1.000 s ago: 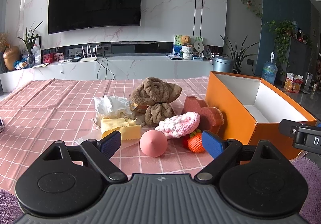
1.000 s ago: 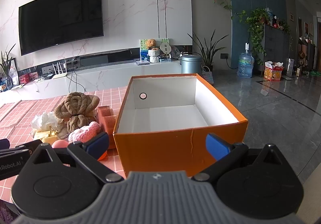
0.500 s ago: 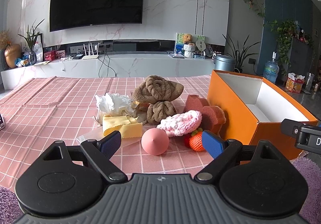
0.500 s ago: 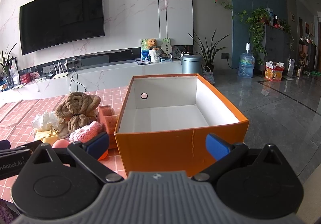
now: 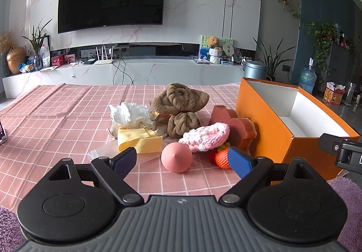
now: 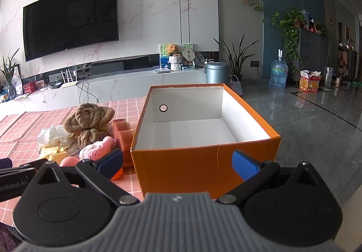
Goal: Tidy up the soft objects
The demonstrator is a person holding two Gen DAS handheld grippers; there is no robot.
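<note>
Left wrist view, entry one: left hand-held gripper (image 5: 182, 160), fingers spread wide, nothing held. Change over the last second is slight: the pile sits a little lower and nearer in frame, so the approach is creeping on, no grasp begun.

Landmark: orange box (image 5: 267, 116), empty, on the pink checked surface (image 5: 45, 121).

Items, all left of the box:
- sponge (image 5: 239, 125), touching the box wall
- pink knit (image 5: 206, 136), leaning on the sponge
- orange ball (image 5: 221, 158), tucked under the knit
- pink cone (image 5: 176, 157), nearest the fingers (likely first pick)
- yellow cloth (image 5: 139, 140), farther left
- tissue (image 5: 129, 114), behind the cloth
- brown towel (image 5: 178, 99), at the pile's back

Right hand-held gripper (image 6: 177, 165): equally wide, empty, facing the box's near wall; view barely altered.

Status: nothing boxed yet.
</note>
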